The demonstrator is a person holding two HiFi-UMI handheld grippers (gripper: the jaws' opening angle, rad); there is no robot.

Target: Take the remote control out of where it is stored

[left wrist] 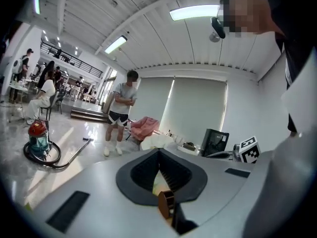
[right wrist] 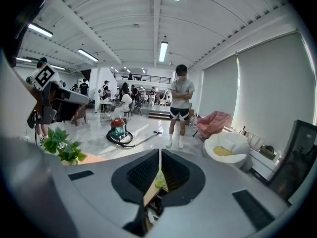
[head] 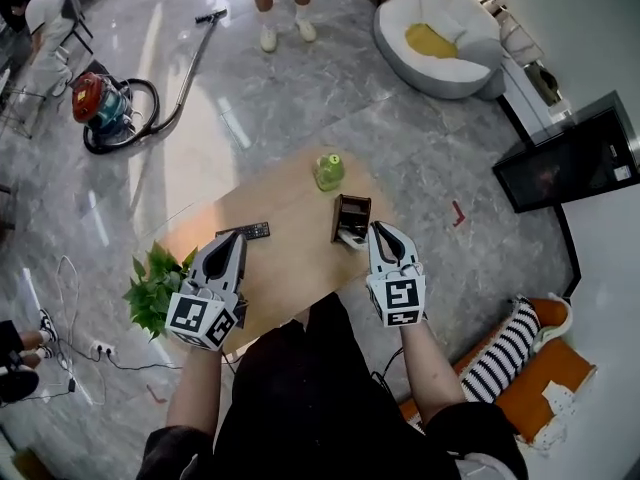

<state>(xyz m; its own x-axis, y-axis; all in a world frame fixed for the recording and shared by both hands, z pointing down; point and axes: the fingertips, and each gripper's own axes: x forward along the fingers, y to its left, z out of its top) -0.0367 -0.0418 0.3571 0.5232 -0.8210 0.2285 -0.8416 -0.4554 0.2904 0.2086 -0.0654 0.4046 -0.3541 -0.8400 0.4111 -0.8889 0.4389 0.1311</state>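
Observation:
A black remote control (head: 247, 232) lies flat on the wooden table (head: 290, 268), apart from a dark brown storage box (head: 350, 218) that stands open with something white inside. My left gripper (head: 238, 238) hovers with its tip just beside the remote, jaws closed and nothing between them. My right gripper (head: 381, 228) sits just right of the box, also shut and empty. In the left gripper view the left gripper (left wrist: 159, 152) shows the box (left wrist: 166, 204) through the gap below the meeting jaws. In the right gripper view the box (right wrist: 151, 200) appears the same way.
A green rounded object (head: 328, 171) stands at the table's far edge. A potted plant (head: 155, 288) is at the table's left corner. On the floor are a vacuum cleaner (head: 100, 108), a standing person (head: 283, 8), a white beanbag (head: 440, 38) and a black screen (head: 570, 158).

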